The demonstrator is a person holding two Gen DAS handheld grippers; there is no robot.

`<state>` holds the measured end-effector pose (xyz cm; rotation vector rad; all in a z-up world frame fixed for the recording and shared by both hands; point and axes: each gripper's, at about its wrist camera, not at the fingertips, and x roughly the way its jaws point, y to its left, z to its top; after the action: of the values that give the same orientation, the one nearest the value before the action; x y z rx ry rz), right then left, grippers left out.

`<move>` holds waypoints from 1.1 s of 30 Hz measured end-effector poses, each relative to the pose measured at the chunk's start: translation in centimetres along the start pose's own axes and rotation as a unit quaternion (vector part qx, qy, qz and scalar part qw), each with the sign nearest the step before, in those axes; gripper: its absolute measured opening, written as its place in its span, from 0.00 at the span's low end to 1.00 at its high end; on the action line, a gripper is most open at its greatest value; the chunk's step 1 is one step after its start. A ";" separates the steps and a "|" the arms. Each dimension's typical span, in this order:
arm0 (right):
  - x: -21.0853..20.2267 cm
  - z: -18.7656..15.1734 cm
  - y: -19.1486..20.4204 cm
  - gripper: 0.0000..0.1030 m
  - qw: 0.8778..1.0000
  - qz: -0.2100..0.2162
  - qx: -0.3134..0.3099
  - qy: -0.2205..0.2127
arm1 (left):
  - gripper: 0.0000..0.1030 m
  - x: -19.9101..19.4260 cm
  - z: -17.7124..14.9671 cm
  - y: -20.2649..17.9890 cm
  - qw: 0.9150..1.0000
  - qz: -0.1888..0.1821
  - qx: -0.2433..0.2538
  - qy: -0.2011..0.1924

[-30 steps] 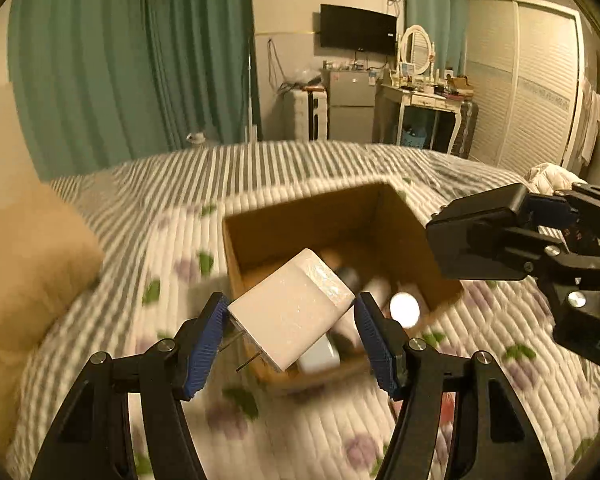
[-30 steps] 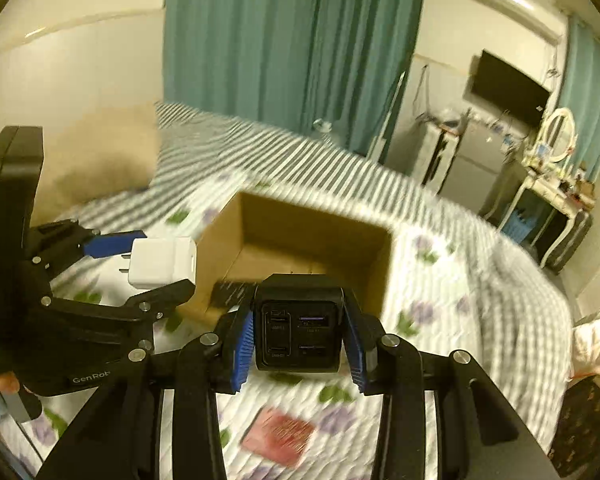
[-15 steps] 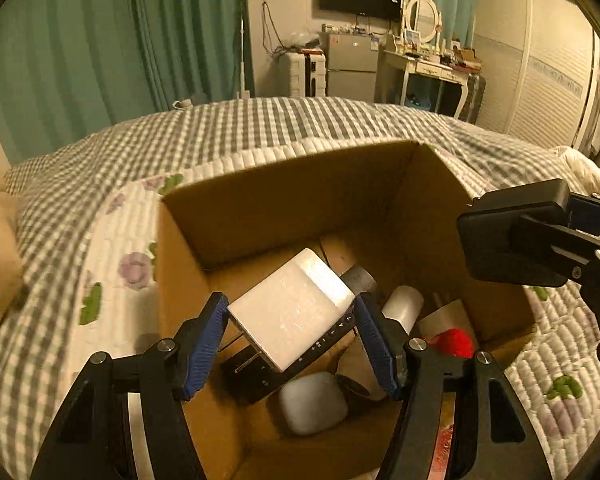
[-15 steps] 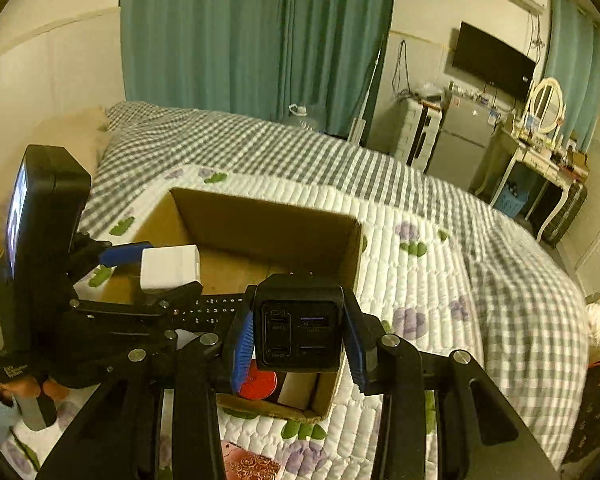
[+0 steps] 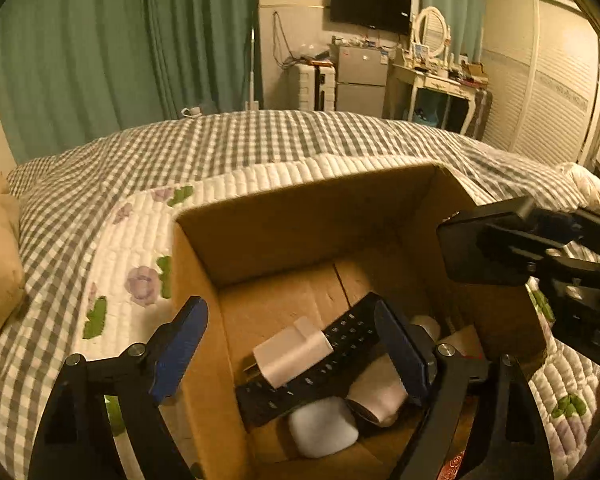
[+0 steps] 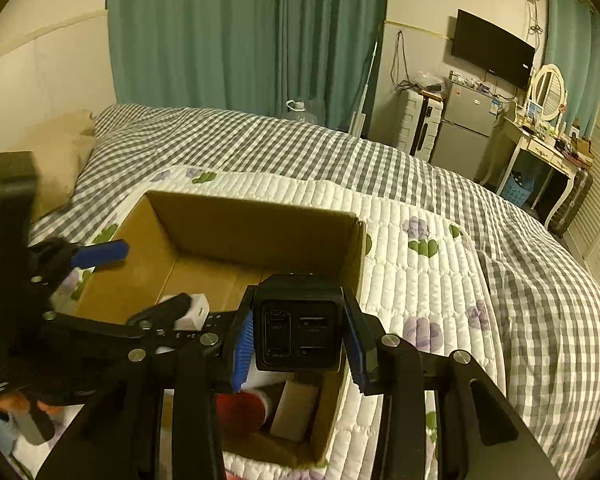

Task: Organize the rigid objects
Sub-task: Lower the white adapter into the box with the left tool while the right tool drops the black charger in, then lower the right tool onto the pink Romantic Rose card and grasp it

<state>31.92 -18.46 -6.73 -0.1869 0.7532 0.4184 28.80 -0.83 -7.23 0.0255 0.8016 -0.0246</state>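
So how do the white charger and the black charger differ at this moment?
The white charger is pale and lies free on a black remote inside the cardboard box; the black charger is dark, its ports facing the camera, clamped in the right gripper above the box. The left gripper is opening, touching nothing. Both are blocky chargers.

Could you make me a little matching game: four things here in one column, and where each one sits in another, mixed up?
Things:
1. White charger
2. Black adapter
3. Remote
4. Pillow

Places:
A. on the bed, outside the box
B. clamped in the right tool
C. lying on the remote, in the box
D. on the box floor, under the charger

Pairs: 1-C, 2-B, 3-D, 4-A
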 end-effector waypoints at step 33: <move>-16.9 -3.0 2.9 0.93 0.996 -0.080 0.038 -0.005 | 1.00 -20.4 -3.1 1.0 0.993 -0.002 -0.002 -0.115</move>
<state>17.82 -21.84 2.84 -0.1722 0.7374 0.2373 12.42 0.54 5.31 0.0172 0.5711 -0.0299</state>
